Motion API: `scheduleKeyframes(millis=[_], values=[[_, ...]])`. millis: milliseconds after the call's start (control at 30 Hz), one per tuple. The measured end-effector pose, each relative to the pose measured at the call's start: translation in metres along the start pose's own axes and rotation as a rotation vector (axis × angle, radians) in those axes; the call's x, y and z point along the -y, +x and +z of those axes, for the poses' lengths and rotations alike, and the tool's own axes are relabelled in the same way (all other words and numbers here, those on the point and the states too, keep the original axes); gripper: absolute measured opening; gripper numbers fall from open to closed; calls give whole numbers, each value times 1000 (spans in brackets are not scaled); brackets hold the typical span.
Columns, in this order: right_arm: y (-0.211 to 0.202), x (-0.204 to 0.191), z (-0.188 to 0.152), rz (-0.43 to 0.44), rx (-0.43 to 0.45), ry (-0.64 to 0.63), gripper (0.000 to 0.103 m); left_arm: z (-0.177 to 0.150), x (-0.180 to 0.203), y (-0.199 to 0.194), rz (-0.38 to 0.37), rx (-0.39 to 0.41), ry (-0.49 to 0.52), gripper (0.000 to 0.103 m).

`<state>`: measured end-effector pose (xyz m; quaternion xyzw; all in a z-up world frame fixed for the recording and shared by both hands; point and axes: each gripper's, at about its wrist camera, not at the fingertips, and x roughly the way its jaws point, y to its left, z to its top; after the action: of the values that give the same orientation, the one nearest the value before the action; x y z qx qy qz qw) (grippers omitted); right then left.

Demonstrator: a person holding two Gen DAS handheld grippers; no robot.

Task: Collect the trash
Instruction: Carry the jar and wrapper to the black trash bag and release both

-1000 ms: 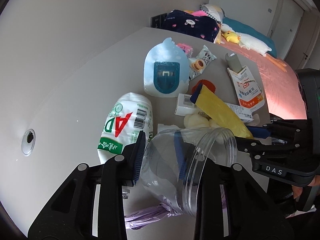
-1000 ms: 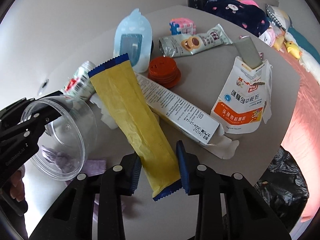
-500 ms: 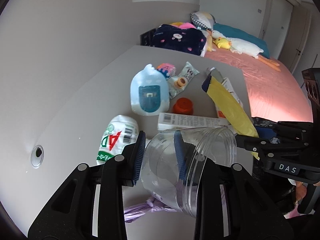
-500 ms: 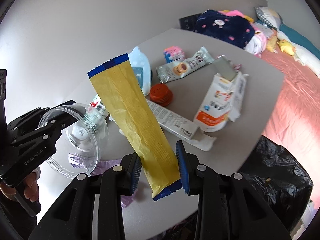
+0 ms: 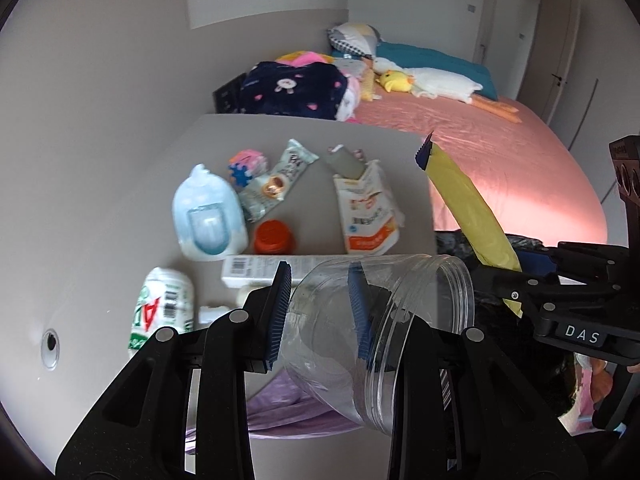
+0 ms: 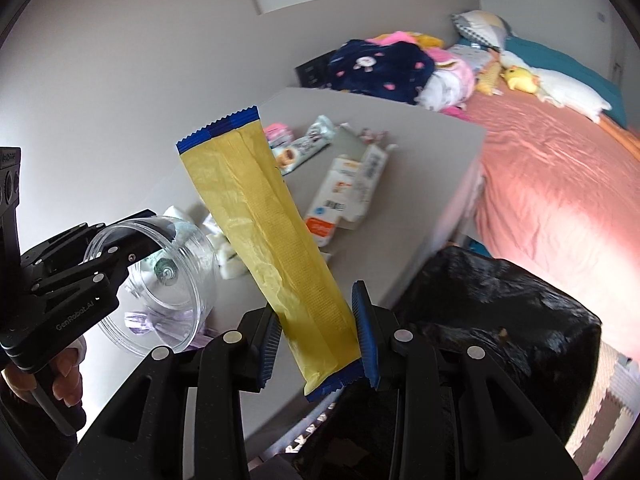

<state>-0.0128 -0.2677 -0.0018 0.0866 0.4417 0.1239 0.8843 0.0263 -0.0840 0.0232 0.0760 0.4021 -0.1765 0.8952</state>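
1. The left hand-held gripper (image 5: pixel 320 312) is clenched on a clear plastic jar (image 5: pixel 380 332): one blue pad presses the outside of the jar's wall and the other sits inside it. The jar is tilted, with its open mouth turned toward the right hand-held gripper, and it is held above the near edge of the counter (image 5: pixel 360 136).
2. The right hand-held gripper (image 6: pixel 316 340) grasps a long yellow wrapper (image 6: pixel 264 232) with blue crimped ends. Its pads pinch the wrapper's lower end, and the rest stands up and leans to the left in the right wrist view.
3. The yellow wrapper is off the counter, held above a black trash bag (image 6: pixel 500 320) that sits beside the counter's edge.
4. On the counter lie a pale blue pouch (image 5: pixel 208 216), an orange lid (image 5: pixel 274 236), a white and orange carton (image 5: pixel 366 212), a snack wrapper (image 5: pixel 276 184), a long white box (image 5: pixel 256 268) and a white bottle with red and green print (image 5: pixel 164 308).
5. A purple bag (image 5: pixel 288 412) lies under the jar.
6. Behind the counter stands a bed (image 5: pixel 500 152) with a pink sheet.
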Motion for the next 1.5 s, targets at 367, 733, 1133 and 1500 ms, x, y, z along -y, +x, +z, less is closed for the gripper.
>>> scheduleKeyframes(millis=[367,733,1133,1500], values=[[-34,54,-15,-73,43,99,35,17,63,12,-104,-2,99,30],[-59,104,-31,-111,67,230,37,20,115,28,-207,-56,182,31],[-89,147,-46,-209,171,432,85,3,153,39,-269,-111,269,97],[-85,140,-42,-212,165,412,85,5,146,40,-265,-104,259,97]])
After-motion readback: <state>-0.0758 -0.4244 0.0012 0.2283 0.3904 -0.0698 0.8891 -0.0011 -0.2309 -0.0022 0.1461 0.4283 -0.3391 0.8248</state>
